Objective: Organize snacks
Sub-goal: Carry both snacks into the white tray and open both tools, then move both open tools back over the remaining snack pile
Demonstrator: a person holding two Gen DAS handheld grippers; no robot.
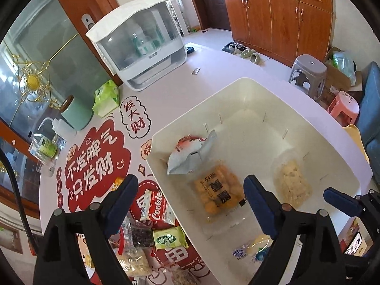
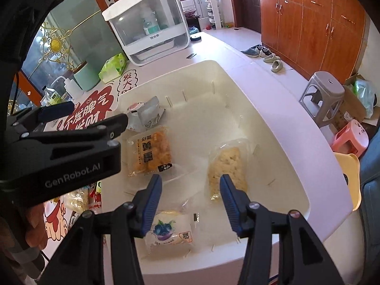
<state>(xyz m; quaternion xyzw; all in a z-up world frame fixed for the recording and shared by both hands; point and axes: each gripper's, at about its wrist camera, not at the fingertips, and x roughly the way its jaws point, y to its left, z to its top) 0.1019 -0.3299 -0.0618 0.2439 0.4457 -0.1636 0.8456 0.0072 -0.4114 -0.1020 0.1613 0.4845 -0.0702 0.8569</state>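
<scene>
A white bin (image 1: pixel 249 80) (image 2: pixel 213 63) stands on the table with several snack packs lying in it. These are a silver-grey pouch (image 1: pixel 190 152) (image 2: pixel 144 114), a yellow puff pack (image 1: pixel 218 190) (image 2: pixel 149 152), a pale crumbly pack (image 1: pixel 292 180) (image 2: pixel 228 166) and a blueberry pack (image 2: pixel 171 232). My left gripper (image 1: pixel 190 190) (image 2: pixel 98 112) is wide open astride the bin's left wall and holds nothing. My right gripper (image 2: pixel 190 180) hangs open and empty above the blueberry pack. Loose snacks remain on the table outside the bin, among them a Cookies pack (image 1: pixel 156 204) and a green pack (image 1: pixel 168 237).
A white countertop appliance (image 1: pixel 142 47) stands at the table's far end, with a green tissue pack (image 1: pixel 106 97), a mint canister (image 1: pixel 76 114) and a squeeze bottle (image 1: pixel 61 125) along the left edge. A grey stool (image 1: pixel 308 71) and a pink stool (image 1: pixel 344 109) stand on the floor to the right.
</scene>
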